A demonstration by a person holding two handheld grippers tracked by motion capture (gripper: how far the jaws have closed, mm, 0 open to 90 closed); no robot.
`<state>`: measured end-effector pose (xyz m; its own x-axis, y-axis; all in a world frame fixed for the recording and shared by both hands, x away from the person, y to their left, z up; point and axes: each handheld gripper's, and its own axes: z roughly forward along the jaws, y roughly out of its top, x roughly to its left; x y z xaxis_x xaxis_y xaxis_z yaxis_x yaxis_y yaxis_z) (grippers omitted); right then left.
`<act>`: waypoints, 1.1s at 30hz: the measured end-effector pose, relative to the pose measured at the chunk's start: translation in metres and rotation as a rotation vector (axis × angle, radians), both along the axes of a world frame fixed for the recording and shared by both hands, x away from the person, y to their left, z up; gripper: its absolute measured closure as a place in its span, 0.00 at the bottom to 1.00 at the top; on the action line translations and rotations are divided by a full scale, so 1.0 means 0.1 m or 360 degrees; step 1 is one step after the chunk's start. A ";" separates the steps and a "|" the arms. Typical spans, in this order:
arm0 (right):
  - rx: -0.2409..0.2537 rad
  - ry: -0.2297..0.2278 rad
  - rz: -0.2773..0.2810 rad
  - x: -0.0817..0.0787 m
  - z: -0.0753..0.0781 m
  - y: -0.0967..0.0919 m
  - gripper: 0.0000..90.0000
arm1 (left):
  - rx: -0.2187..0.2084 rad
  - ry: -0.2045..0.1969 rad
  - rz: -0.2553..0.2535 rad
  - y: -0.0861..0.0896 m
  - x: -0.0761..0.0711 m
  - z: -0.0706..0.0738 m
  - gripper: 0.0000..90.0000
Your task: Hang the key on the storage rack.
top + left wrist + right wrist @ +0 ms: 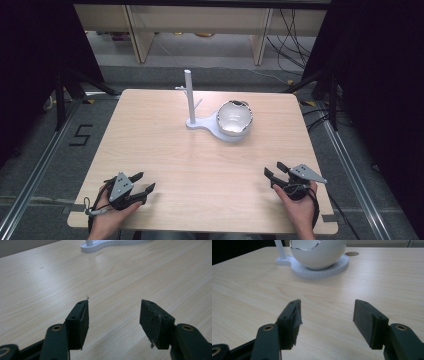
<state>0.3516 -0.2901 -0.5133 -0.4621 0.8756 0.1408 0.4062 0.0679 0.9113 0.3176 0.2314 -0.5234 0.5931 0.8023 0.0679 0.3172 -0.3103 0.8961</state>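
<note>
Sitting at the far middle of the worktop [150,150] is a white bowl [234,118] with a shiny silvery inside and a wavy, uneven rim, resting on the round plate of a white stand [227,134]. A thin white post [190,97] with short side pegs rises from the stand's narrow end, just left of the bowl. The bowl looks rigid, smooth and probably light, likely slippery and breakable, so you would do best to pinch its rim wall at a level stretch, or cup the rounded side, with gentle pressure. Your left claw [144,182] rests near the front left corner, jaws released and spread wide with nothing between them. Your right claw [275,169] lies near the front right corner, jaws likewise released and empty, pointing towards the bowl. Both are well apart from the bowl.
</note>
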 end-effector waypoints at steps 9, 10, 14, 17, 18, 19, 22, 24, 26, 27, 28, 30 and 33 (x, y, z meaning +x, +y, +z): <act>-0.0055 -0.0001 0.0022 0.01 0.01 0.02 0.45 | 0.0039 0.0137 -0.0025 0.17 0.13 0.16 0.47; -0.0058 0.0001 0.0023 0.01 0.01 0.02 0.45 | 0.0067 0.0137 -0.0025 0.20 0.16 0.20 0.47; -0.0046 0.0004 0.0026 0.02 0.01 0.00 0.45 | 0.0315 0.0258 -0.0077 0.35 0.30 0.39 0.45; -0.0018 -0.0015 0.0015 0.02 -0.01 0.02 0.45 | 0.0392 0.0326 -0.0102 0.43 0.39 0.48 0.42; -0.0033 -0.0010 -0.0010 0.02 -0.02 0.03 0.45 | 0.0399 0.0359 -0.0089 0.46 0.43 0.50 0.42; -0.0003 0.0007 -0.0004 0.01 -0.01 0.04 0.45 | 0.0451 0.0398 -0.0102 0.50 0.47 0.53 0.42; -0.0009 0.0005 0.0023 0.02 -0.01 0.03 0.45 | 0.0518 0.0504 -0.0088 0.61 0.58 0.59 0.42; 0.0008 0.0028 0.0038 0.02 -0.01 0.04 0.45 | 0.0580 0.0590 -0.0102 0.69 0.64 0.63 0.40; -0.0007 0.0025 0.0032 0.03 -0.01 0.03 0.45 | 0.0602 0.0673 -0.0116 0.75 0.69 0.64 0.40; -0.0005 0.0036 0.0022 0.02 0.00 0.03 0.45 | 0.0624 0.0700 -0.0121 0.77 0.71 0.64 0.39; -0.0002 0.0043 0.0021 0.02 0.00 0.03 0.45 | 0.0658 0.0746 -0.0138 0.80 0.73 0.65 0.39; 0.0032 0.0039 0.0043 0.03 -0.01 0.04 0.45 | 0.0711 0.0820 -0.0168 0.83 0.75 0.65 0.39; -0.0008 0.0042 0.0030 0.03 0.00 0.04 0.45 | 0.0745 0.0913 -0.0223 0.84 0.77 0.62 0.39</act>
<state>0.3541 -0.2862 -0.5132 -0.4748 0.8674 0.1490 0.4287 0.0801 0.8999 0.3948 0.3154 -0.4616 0.7323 0.6801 0.0333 0.6241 -0.6900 0.3668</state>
